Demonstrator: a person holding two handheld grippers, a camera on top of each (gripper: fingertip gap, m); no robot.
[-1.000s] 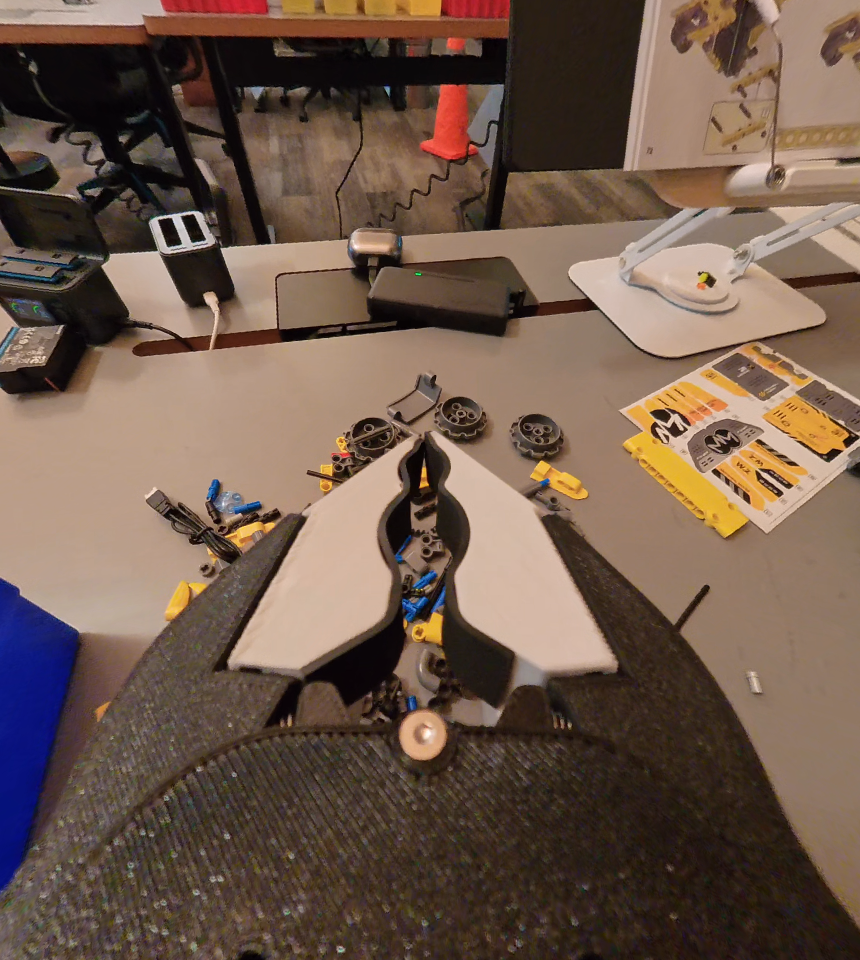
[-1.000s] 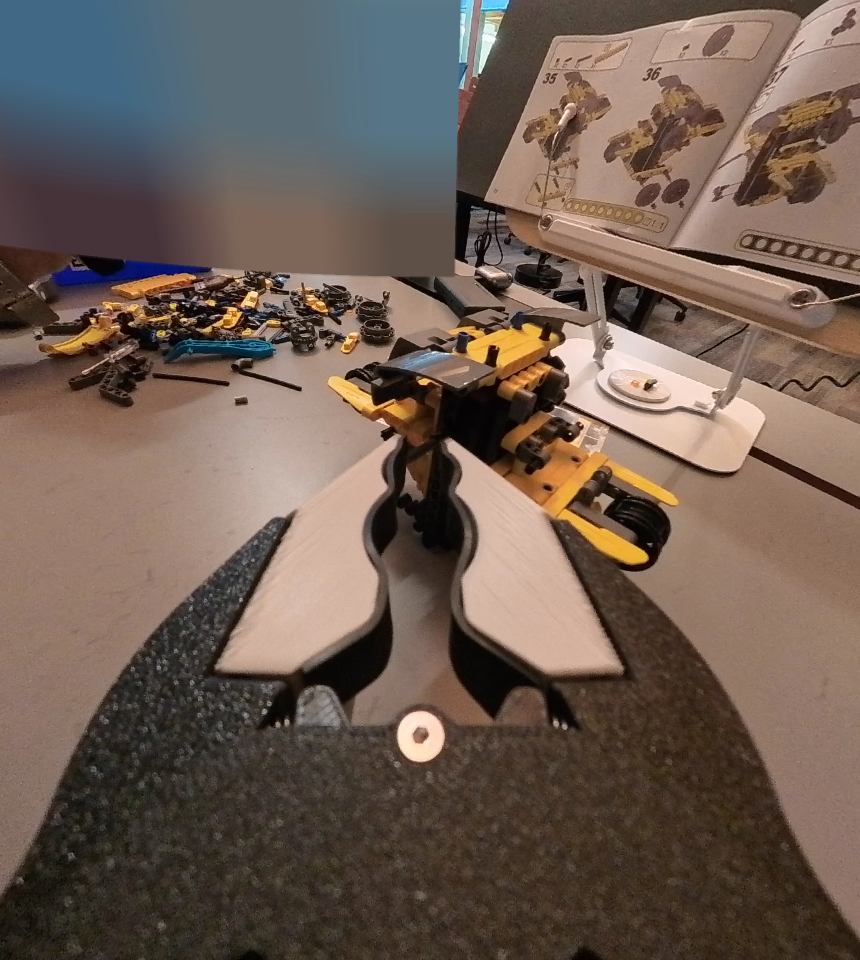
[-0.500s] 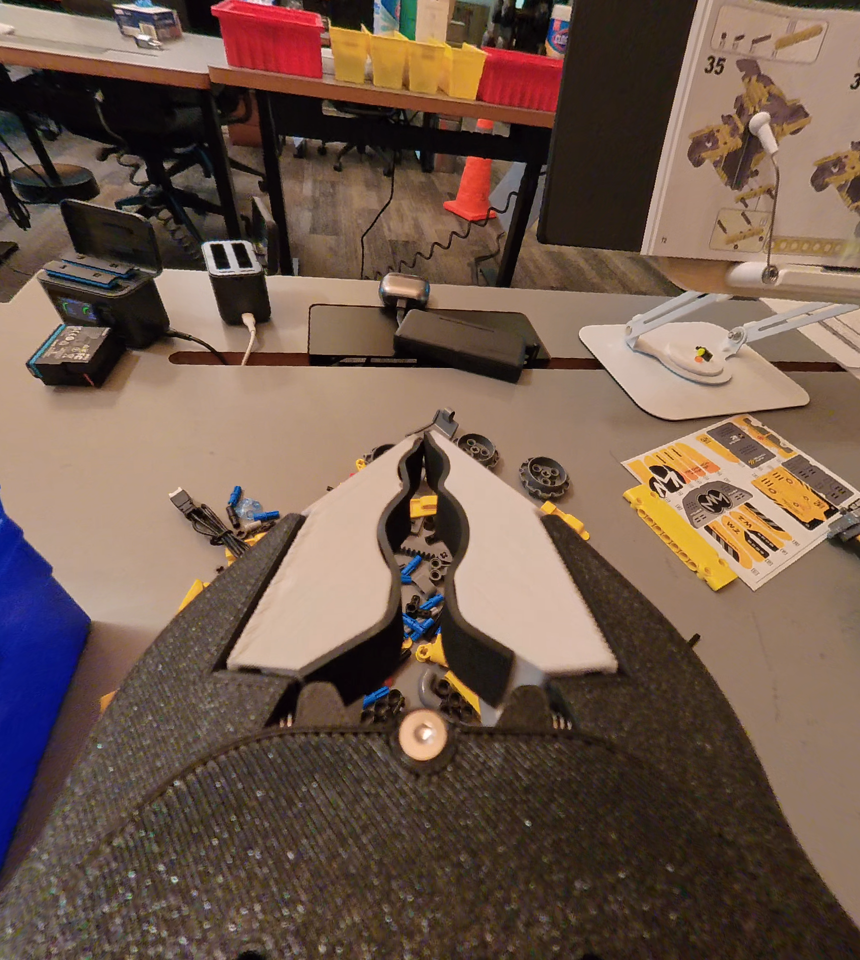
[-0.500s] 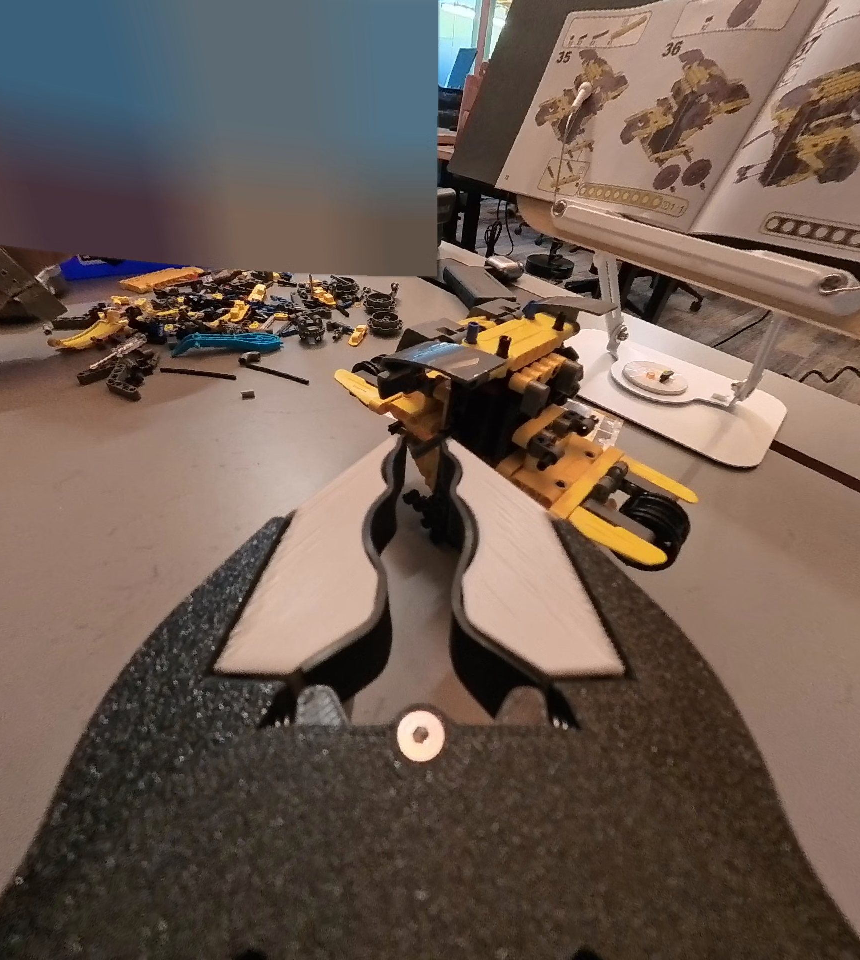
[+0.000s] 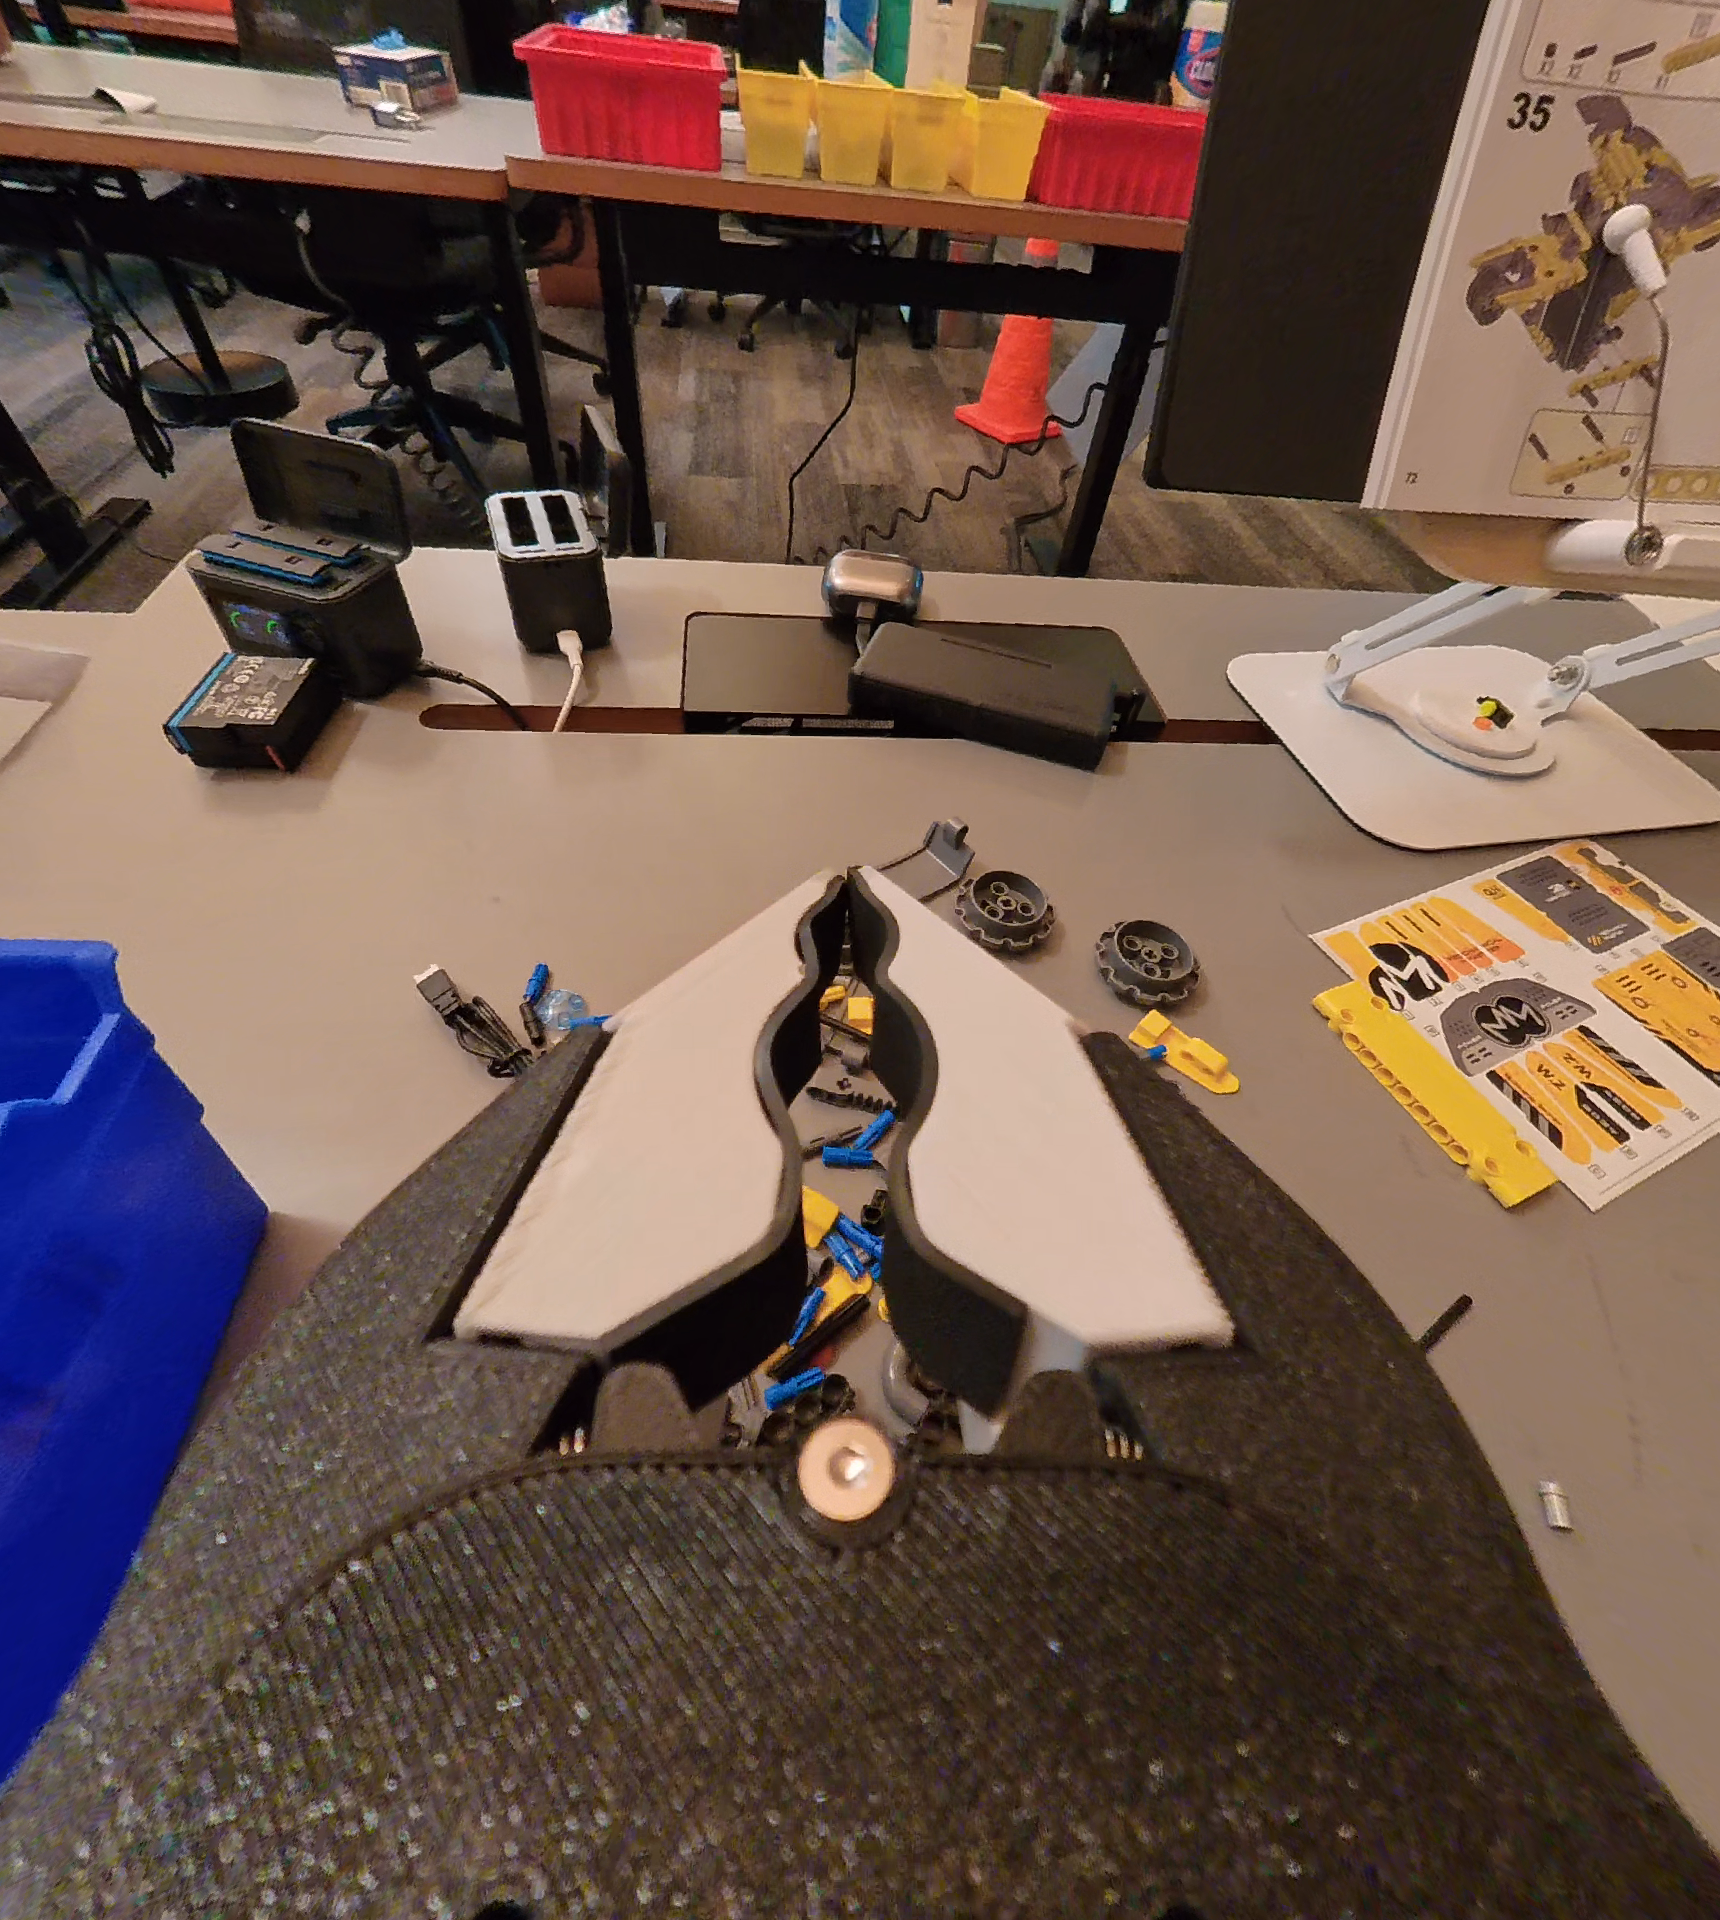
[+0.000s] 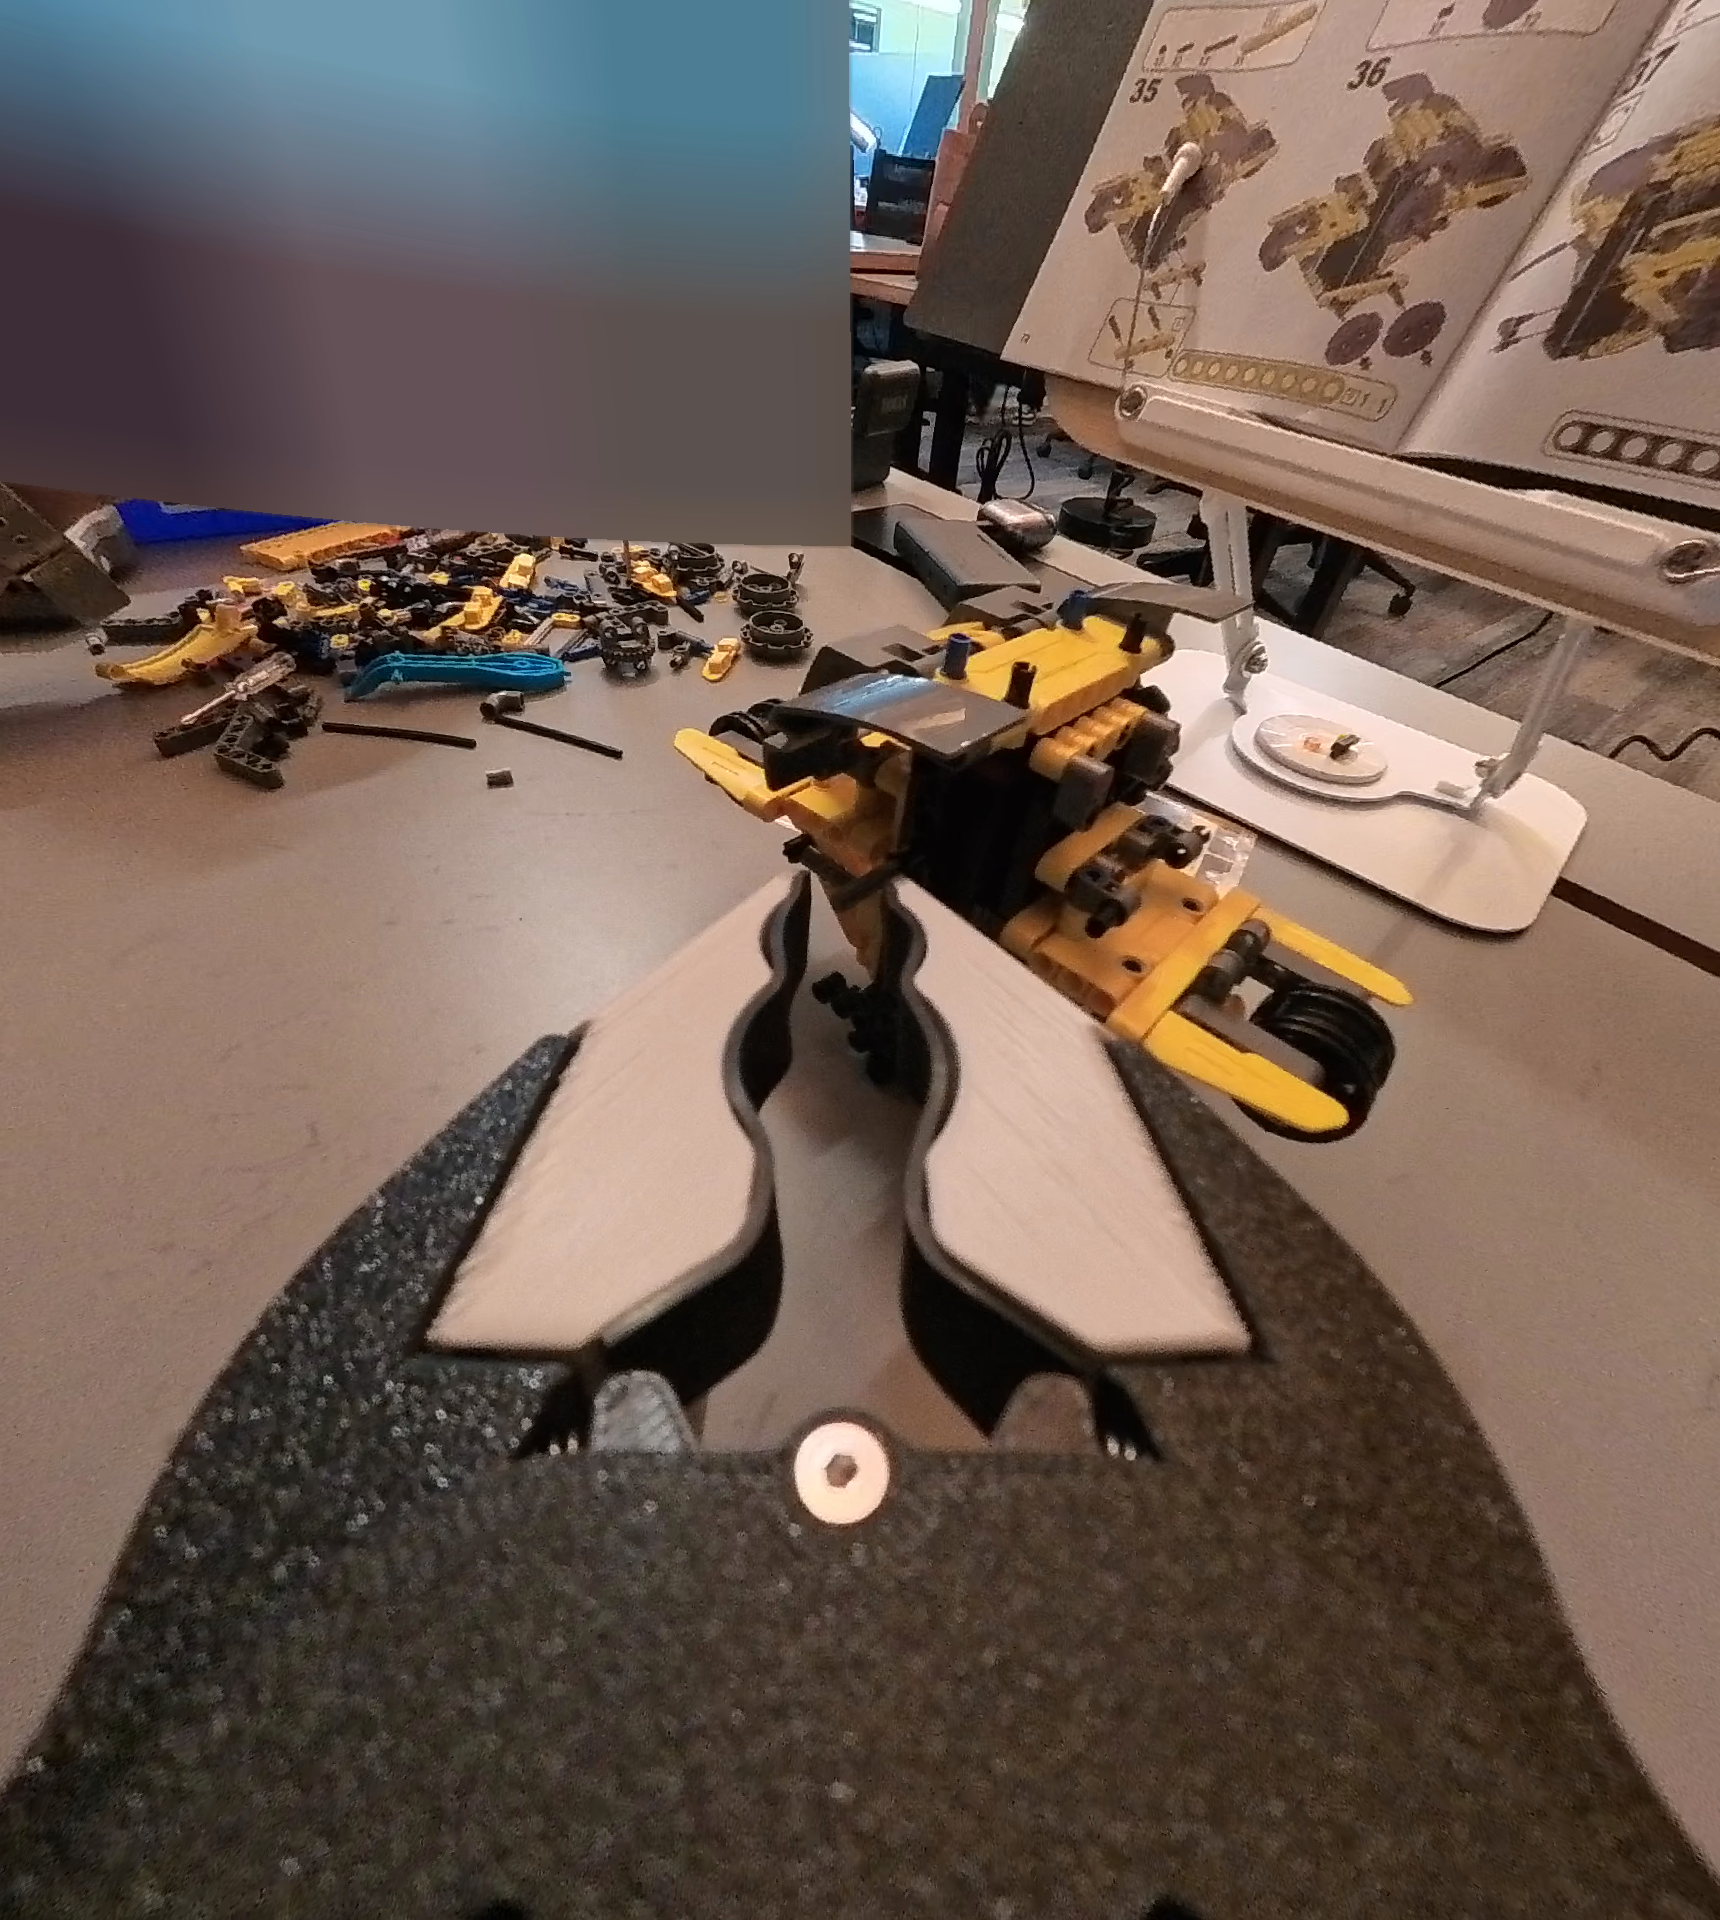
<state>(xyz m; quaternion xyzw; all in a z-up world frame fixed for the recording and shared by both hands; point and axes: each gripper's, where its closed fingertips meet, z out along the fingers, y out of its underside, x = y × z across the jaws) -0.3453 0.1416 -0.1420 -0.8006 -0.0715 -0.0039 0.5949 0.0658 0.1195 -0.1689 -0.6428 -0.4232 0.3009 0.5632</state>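
Right wrist view: right gripper (image 6: pixel 851 894) clamped on yellow-and-black brick model (image 6: pixel 1022 821), raised above grey table (image 6: pixel 212 1039), loose parts pile (image 6: pixel 440 634) far left; left gripper (image 5: pixel 848 883) tips together, empty, over scattered parts (image 5: pixel 851 1195).

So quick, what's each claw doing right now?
Left gripper: shut, empty, above the loose parts pile.
Right gripper: shut on the yellow and black model.
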